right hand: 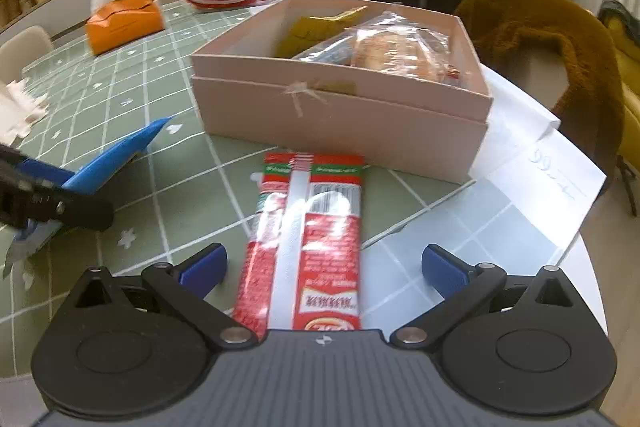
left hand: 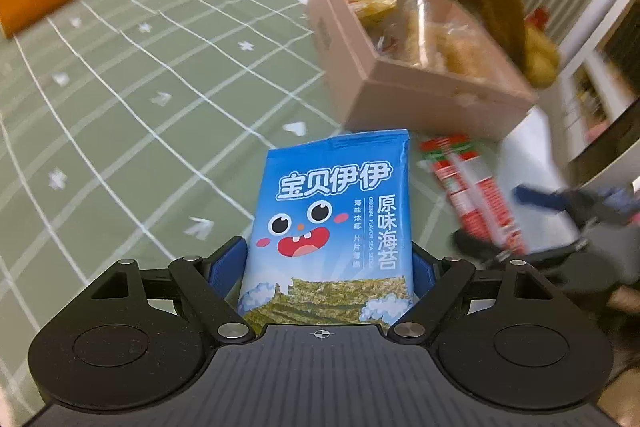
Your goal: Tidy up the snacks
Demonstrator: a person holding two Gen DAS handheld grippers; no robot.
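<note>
The left gripper (left hand: 324, 259) clamps the blue seaweed packet (left hand: 332, 223), ready for the pink cardboard box (right hand: 340, 115); the right gripper (right hand: 324, 263) gapes around the red snack packet (right hand: 308, 239) lying on the worktop.

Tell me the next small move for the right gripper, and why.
Probably close the right gripper on the long red snack packet: it lies flat on the table between the wide-open jaws, untouched, just short of the pink cardboard box. The left gripper already holds the blue seaweed packet.

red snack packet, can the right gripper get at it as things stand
Probably yes: the red snack packet lies flat on the tablecloth between the right gripper's wide-open jaws, nothing on it; the pink box sits beyond.
</note>
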